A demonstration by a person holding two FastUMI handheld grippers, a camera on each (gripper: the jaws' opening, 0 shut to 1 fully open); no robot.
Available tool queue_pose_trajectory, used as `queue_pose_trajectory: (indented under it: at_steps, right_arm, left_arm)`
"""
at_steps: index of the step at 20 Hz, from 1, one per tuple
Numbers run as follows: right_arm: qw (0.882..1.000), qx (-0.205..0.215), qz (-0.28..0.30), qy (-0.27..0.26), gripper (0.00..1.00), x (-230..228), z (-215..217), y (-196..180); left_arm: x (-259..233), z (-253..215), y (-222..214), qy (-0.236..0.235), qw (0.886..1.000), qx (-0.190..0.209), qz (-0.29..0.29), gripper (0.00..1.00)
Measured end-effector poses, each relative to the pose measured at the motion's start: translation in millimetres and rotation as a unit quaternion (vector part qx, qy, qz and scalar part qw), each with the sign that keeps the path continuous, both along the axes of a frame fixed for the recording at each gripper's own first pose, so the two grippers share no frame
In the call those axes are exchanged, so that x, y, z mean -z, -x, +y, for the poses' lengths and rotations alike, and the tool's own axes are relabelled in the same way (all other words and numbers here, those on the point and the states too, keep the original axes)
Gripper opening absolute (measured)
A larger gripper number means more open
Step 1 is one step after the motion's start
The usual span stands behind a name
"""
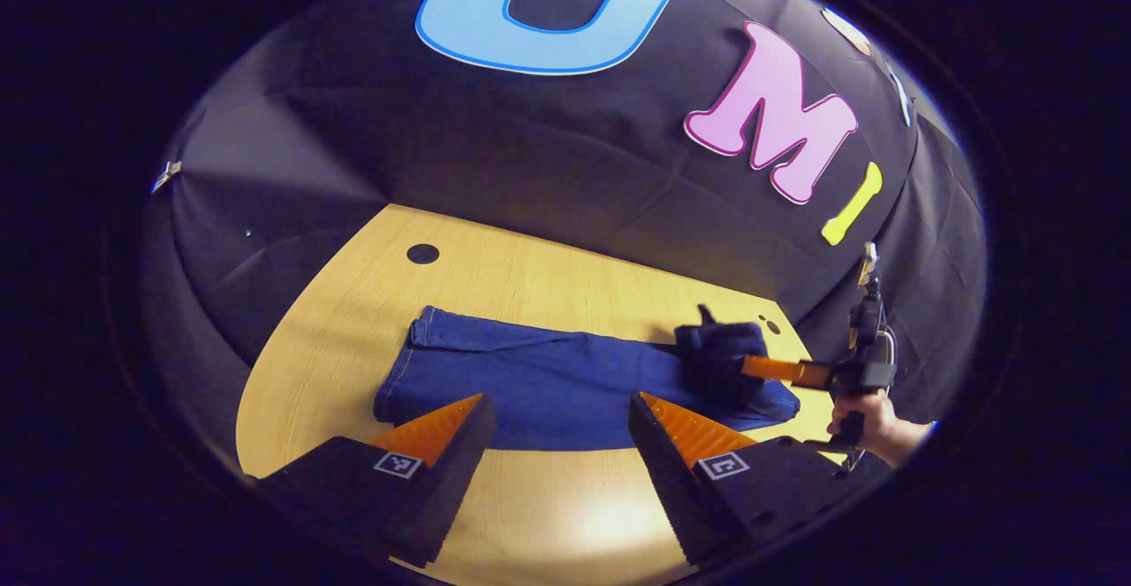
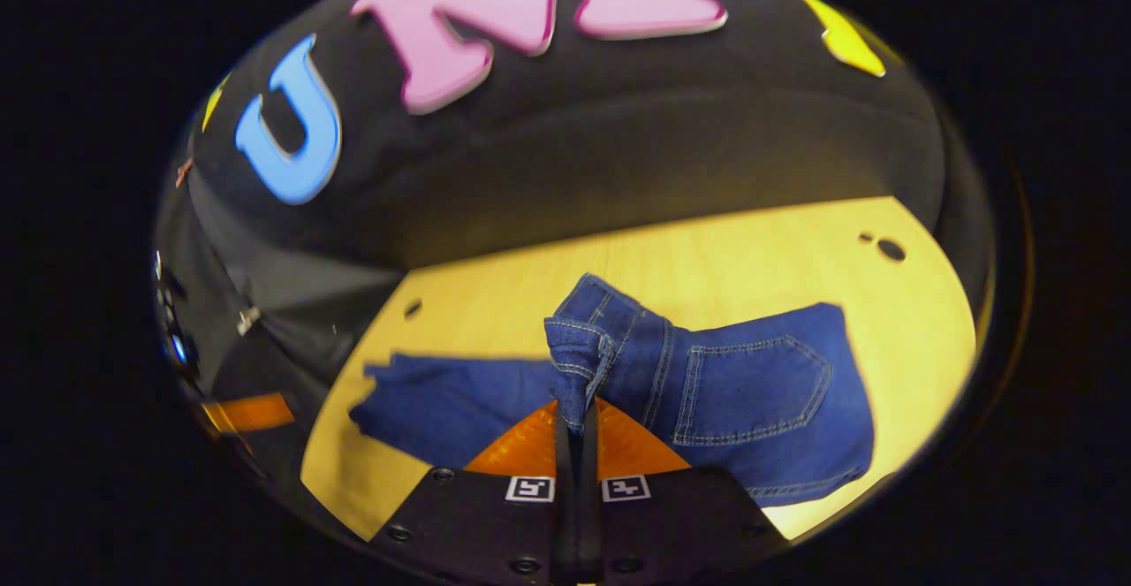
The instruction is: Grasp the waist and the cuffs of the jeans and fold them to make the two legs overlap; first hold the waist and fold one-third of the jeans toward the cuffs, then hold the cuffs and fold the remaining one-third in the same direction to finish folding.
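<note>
Left gripper view: blue jeans [image 1: 565, 383] lie flat across the wooden table [image 1: 530, 277], legs already stacked one on the other, cuffs [image 1: 424, 325] twd 9 o'clock, waist [image 1: 724, 356] twd 3 o'clock. Left gripper [image 1: 557, 414] hovers above the near edge of the legs, jaws spread wide, nothing betw them, not touching the denim. At 3 o'clock the right gripper, held by a person's hand [image 1: 870, 422], has its fingers reaching into the bunched waist end, which sits raised off the tabletop. A round dark hole [image 1: 422, 254] in the table at 11 o'clock from the jeans.

Right gripper view: right gripper [image 2: 576, 422] closed tight on the waistband, both fingers pinching a fold of denim w/ light stitching, fabric sticking up at 12 o'clock from the tips. Back pocket [image 2: 751, 391] faces up at 3 o'clock of the grip; legs trail off twd 9 o'clock on the table.
</note>
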State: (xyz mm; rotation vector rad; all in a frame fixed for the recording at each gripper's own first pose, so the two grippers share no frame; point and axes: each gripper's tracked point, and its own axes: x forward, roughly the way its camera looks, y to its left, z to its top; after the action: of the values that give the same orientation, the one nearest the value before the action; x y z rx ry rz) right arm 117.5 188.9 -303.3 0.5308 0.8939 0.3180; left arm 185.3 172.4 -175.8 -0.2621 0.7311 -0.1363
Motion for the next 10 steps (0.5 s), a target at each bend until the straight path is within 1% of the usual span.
queue_pose_trajectory:
  at_steps: [2,3,4,5,6,7,8,9,10]
  right_arm:
    - [1.0,-0.022,0.015,0.013,0.04,19,14,7]
    - [0.999,-0.032,0.034,0.003,0.05,24,15,14]
    - [0.997,-0.046,0.051,-0.02,0.08,22,16,21]
    - [0.996,-0.052,0.057,-0.044,0.31,18,20,22]
    - [0.996,-0.051,0.045,-0.062,0.54,6,19,21]
    - [0.996,-0.045,0.025,-0.069,0.77,-8,15,18]
    - [0.996,-0.043,0.005,-0.076,0.92,-24,7,15]
    - [0.996,-0.042,-0.015,-0.08,0.92,-42,-3,14]
    - [0.995,-0.042,-0.037,-0.079,0.92,-61,-17,15]
  left_arm:
    - [14,7,-4,-0.001,1.0,-0.003,0.015,0.97]
    - [21,9,-5,0.0,1.0,-0.004,0.025,0.97]
    - [28,12,-6,-0.006,0.999,-0.005,0.037,0.97]
    - [39,21,-5,-0.023,0.998,-0.006,0.054,0.97]
    - [49,34,-6,-0.053,0.996,-0.015,0.071,0.97]
    - [54,43,-10,-0.071,0.994,-0.023,0.076,0.97]
    - [58,47,-16,-0.068,0.994,-0.026,0.08,0.97]
    - [62,51,-20,-0.067,0.993,-0.03,0.09,0.97]
    - [71,61,-21,-0.085,0.99,-0.038,0.109,0.97]
